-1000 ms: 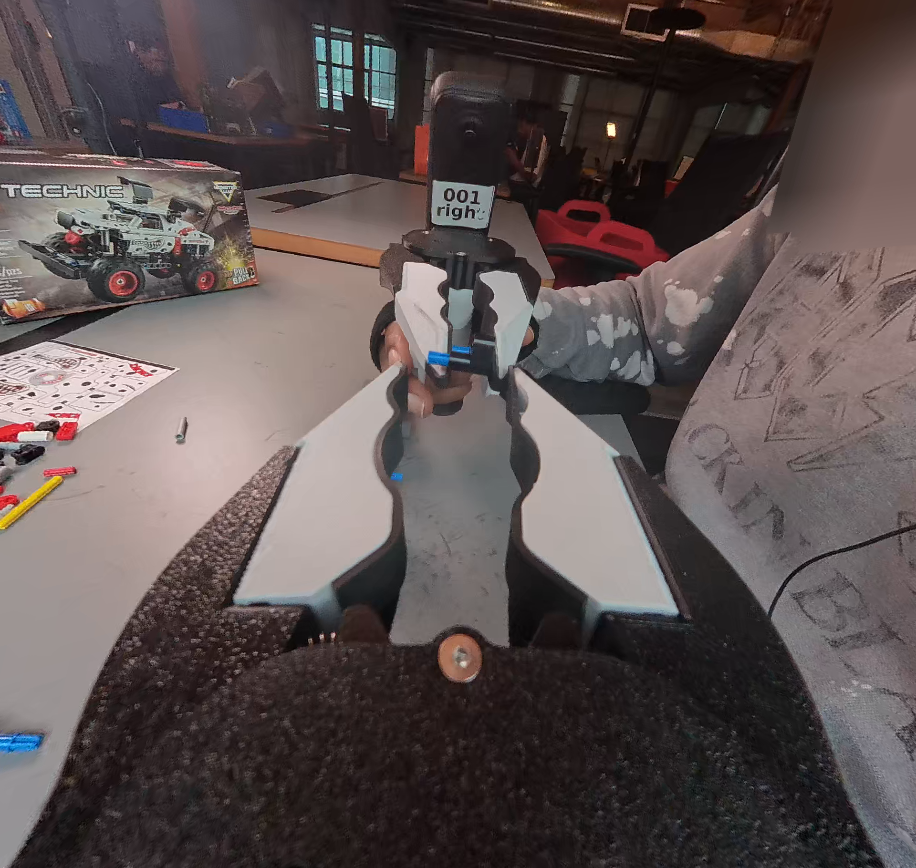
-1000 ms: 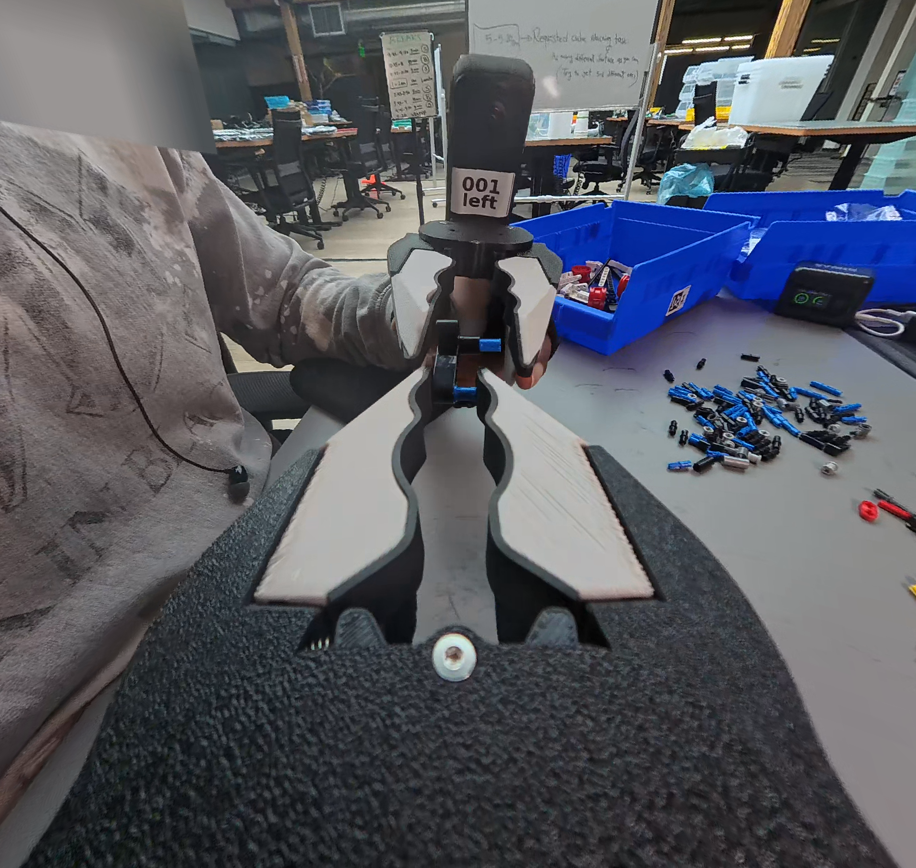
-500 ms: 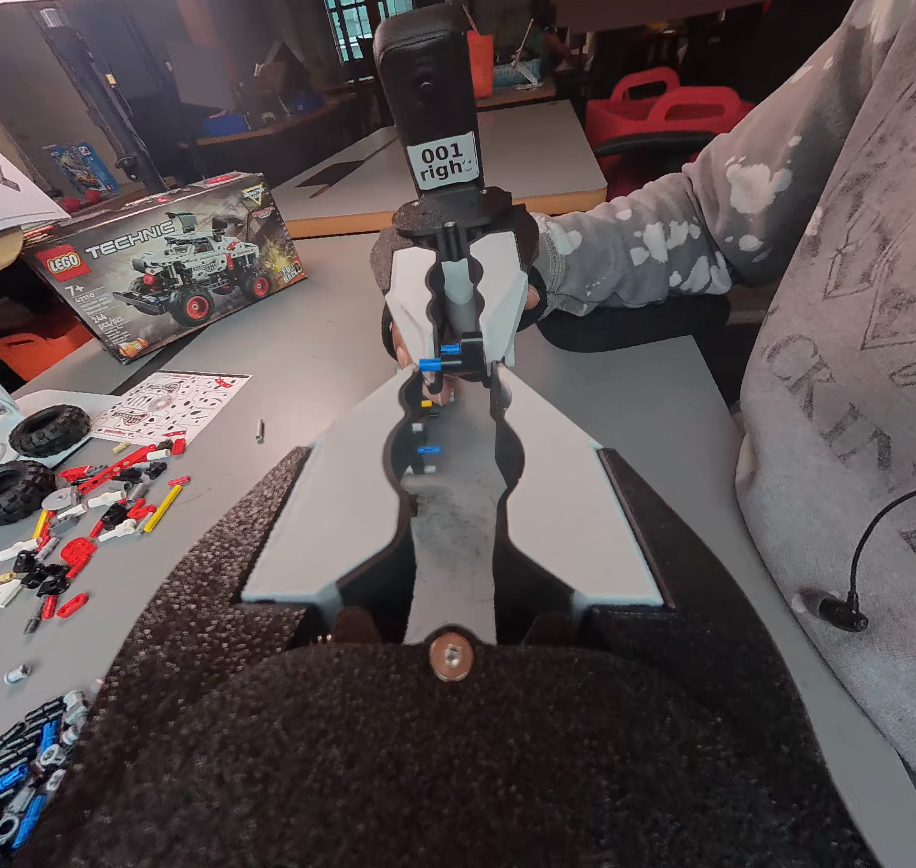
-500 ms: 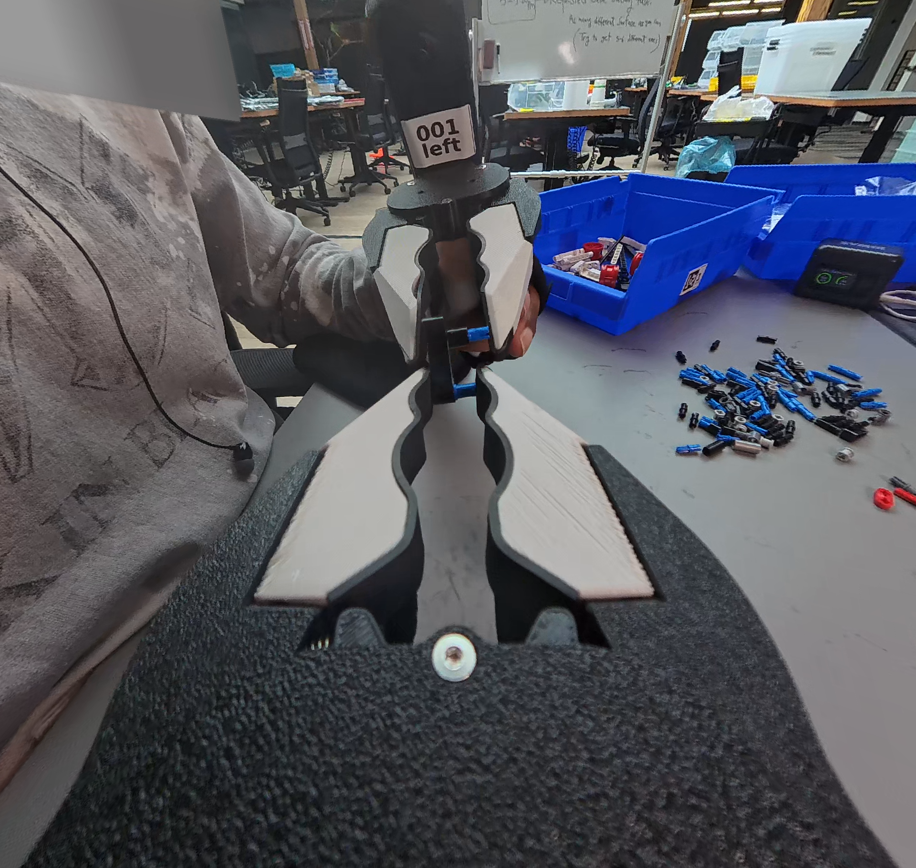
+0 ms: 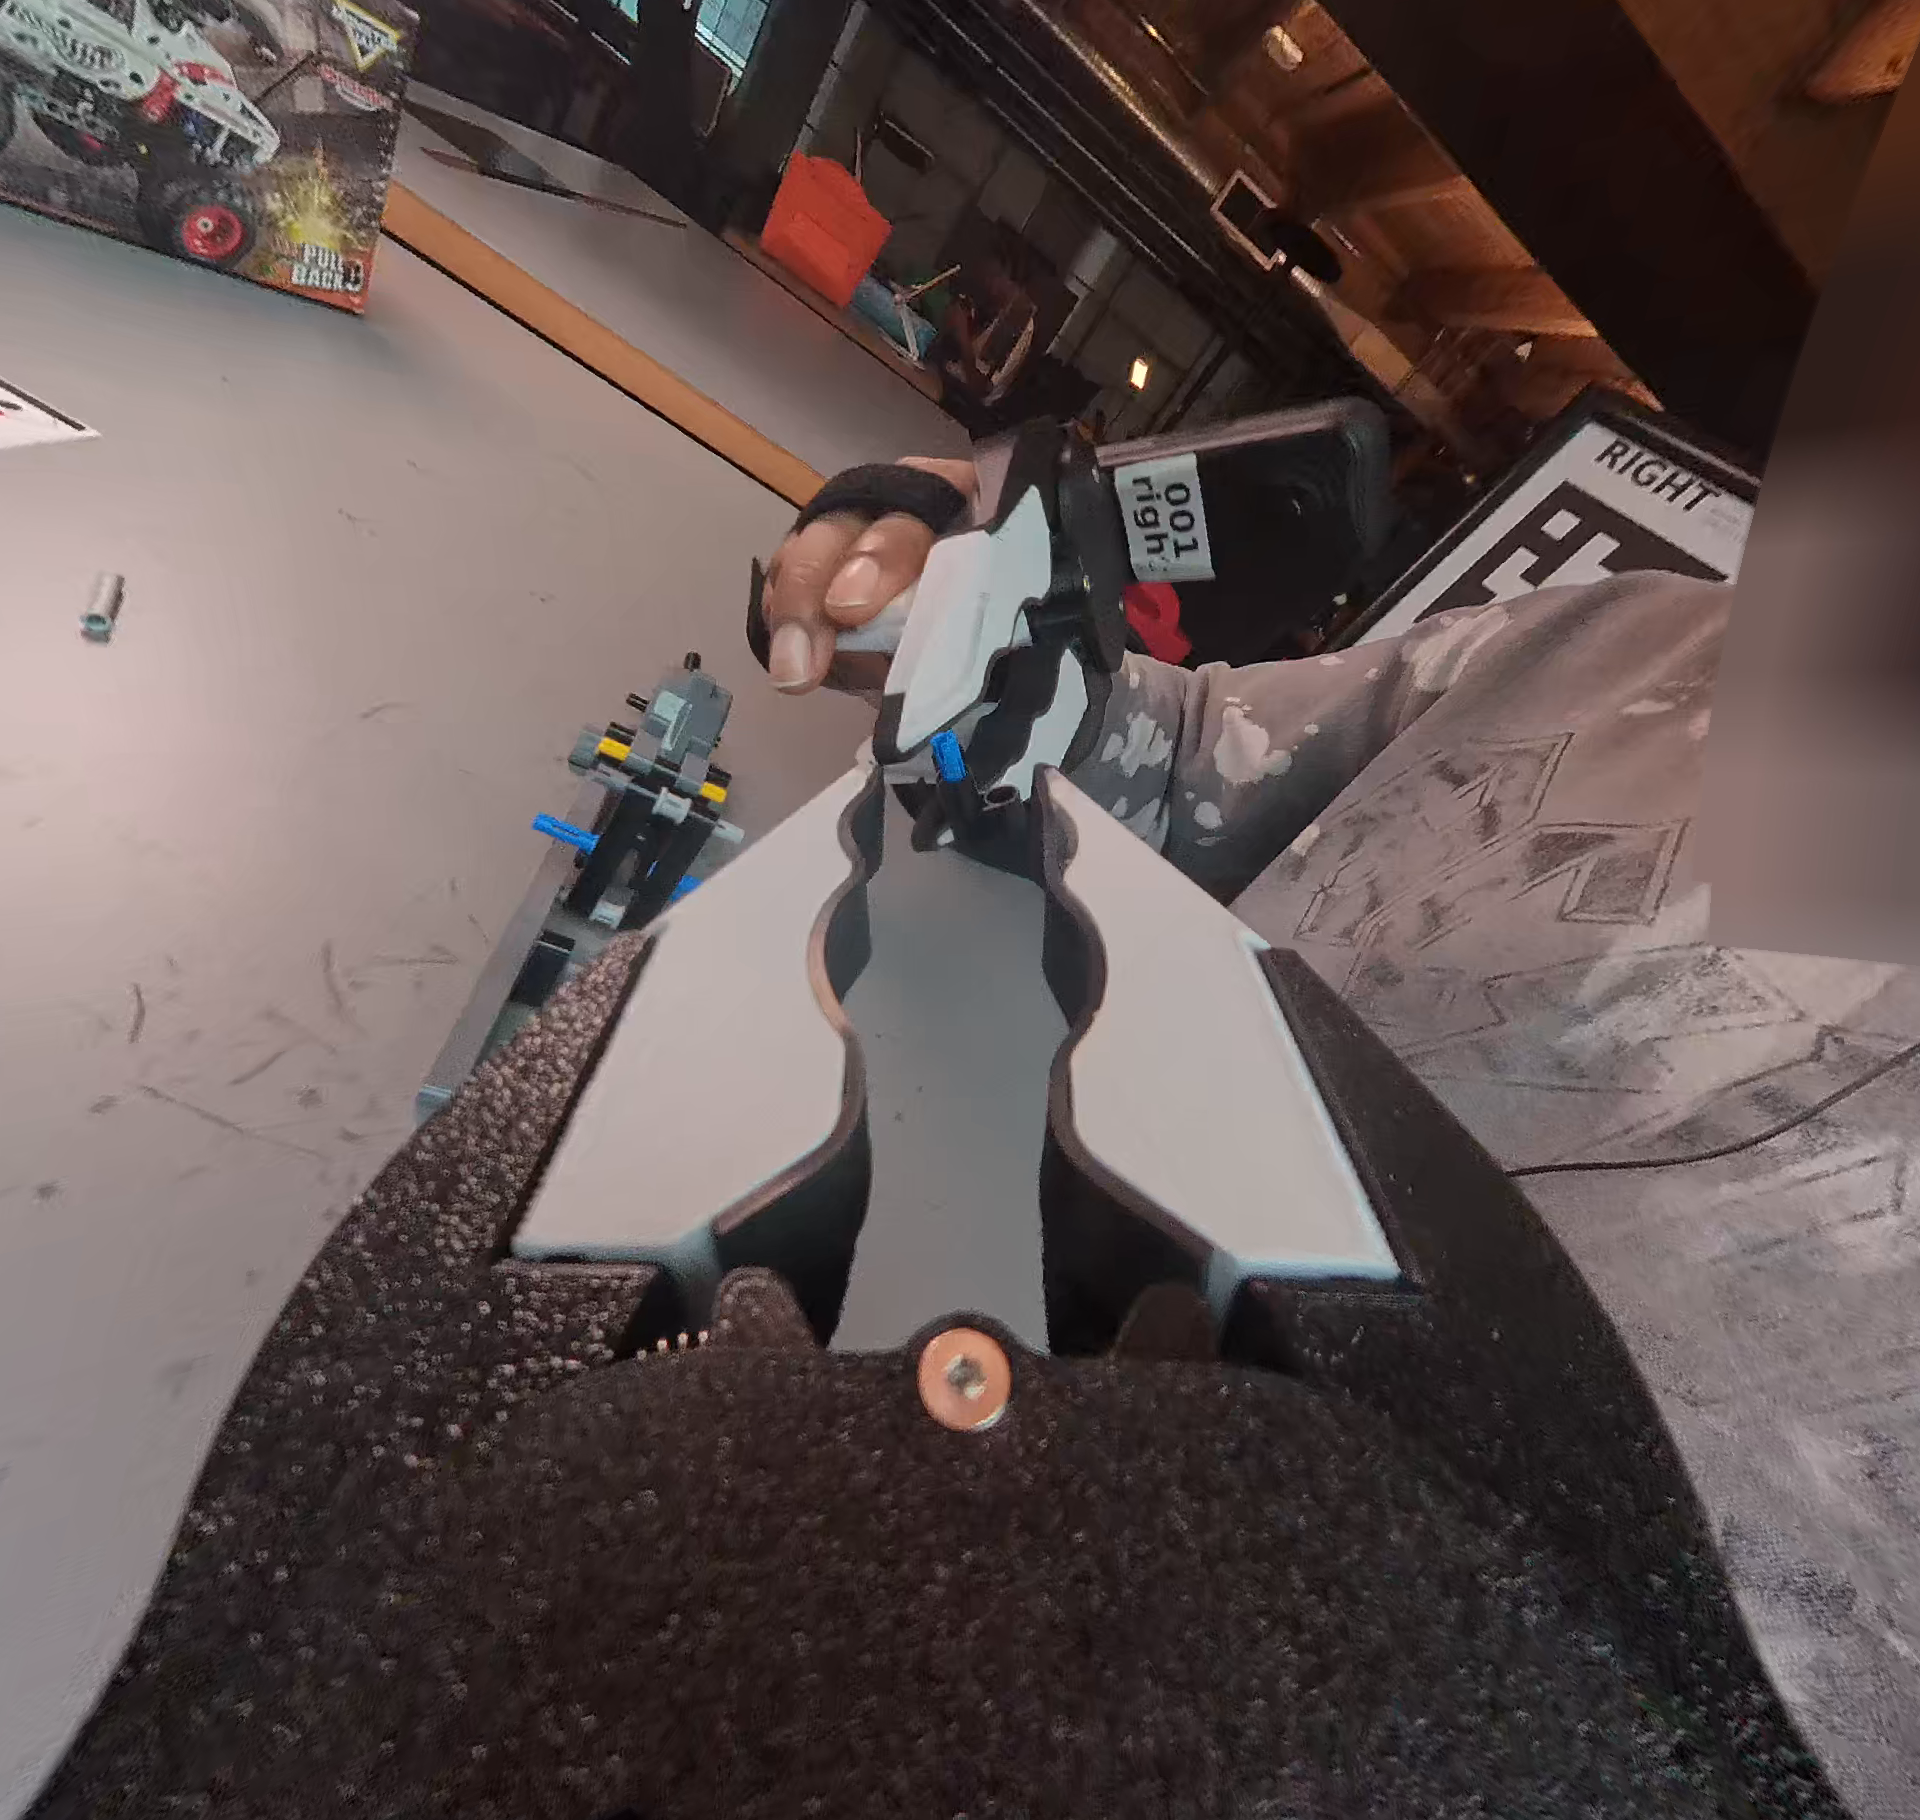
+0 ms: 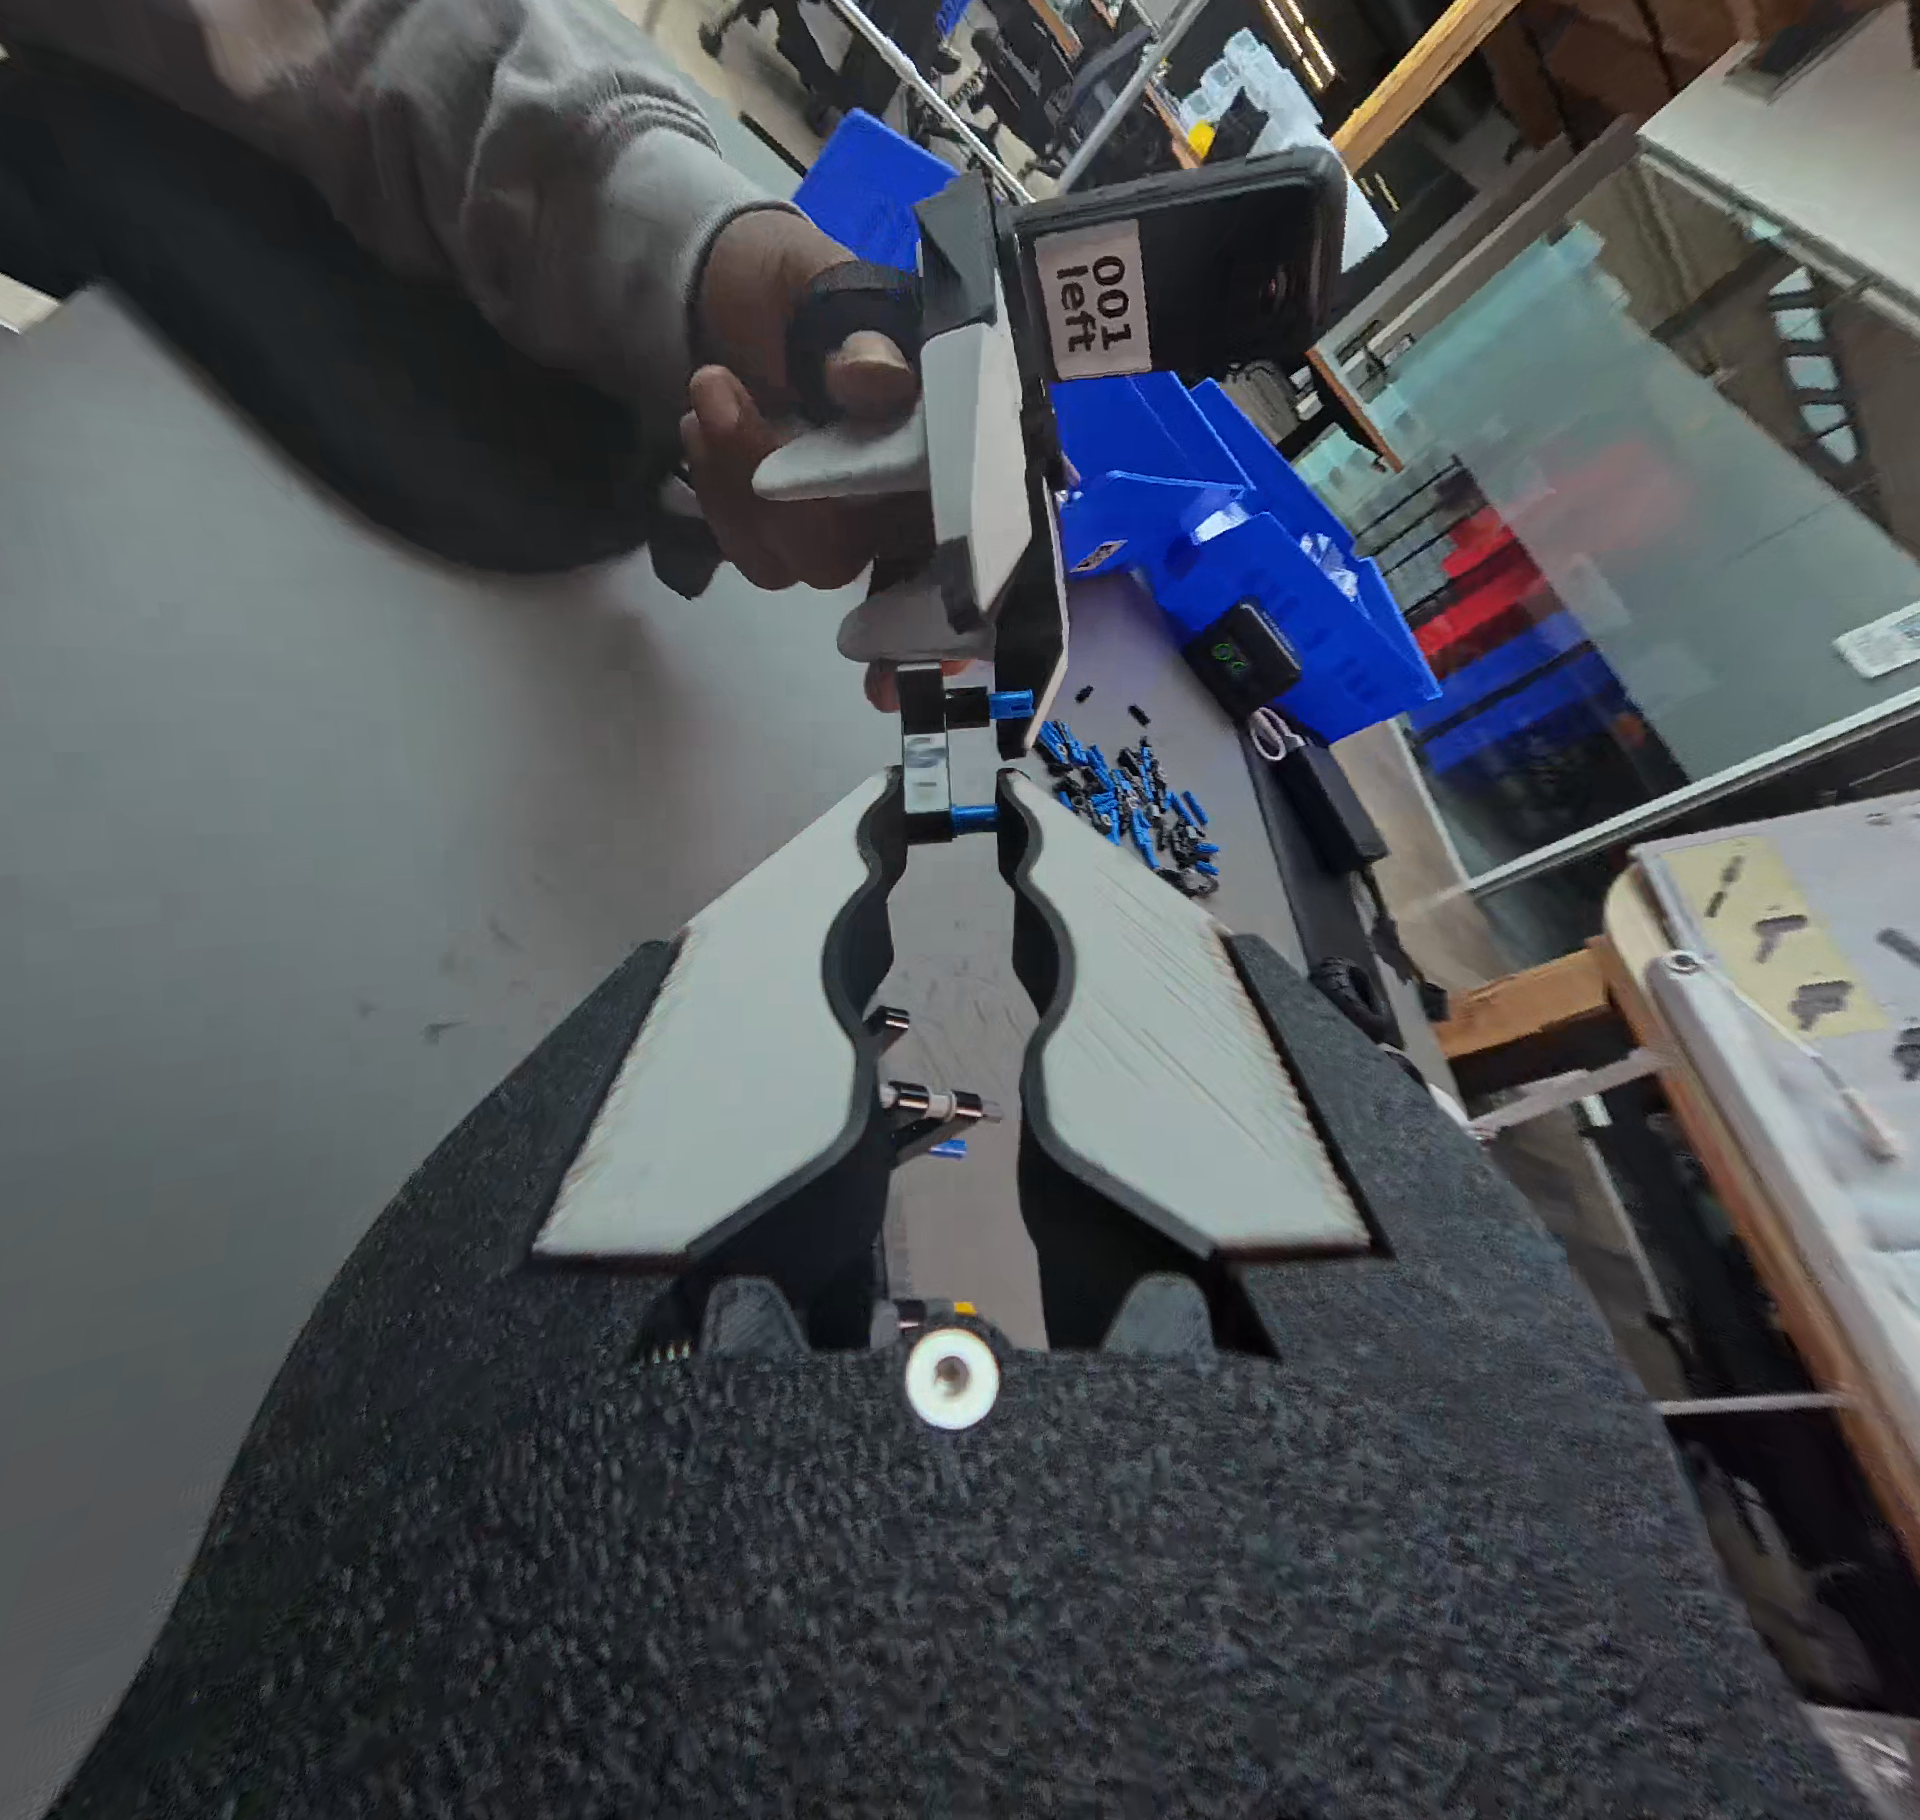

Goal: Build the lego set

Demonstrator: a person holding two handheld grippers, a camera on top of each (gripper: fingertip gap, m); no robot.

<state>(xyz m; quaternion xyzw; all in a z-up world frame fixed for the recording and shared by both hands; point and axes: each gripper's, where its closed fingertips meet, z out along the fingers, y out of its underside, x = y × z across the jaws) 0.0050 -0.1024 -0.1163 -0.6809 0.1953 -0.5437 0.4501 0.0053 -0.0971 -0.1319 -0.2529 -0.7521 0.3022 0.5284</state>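
Both claws meeting tip to tip over the grey counter (image 5: 312, 627), sharing one small piece

The right claw (image 6: 948, 820) is pinched narrow on a small black lego piece with blue pins (image 6: 948, 747), held up in the air. The left claw (image 5: 961, 804) comes at it from the other end and its tips close around the same piece, though how firmly I can't tell. A half-built grey and black lego assembly (image 5: 655, 804) sits on the counter just left of them, with a loose pile of blue and black pins (image 6: 1127, 804) farther off and the printed lego box (image 5: 187, 97) at the back
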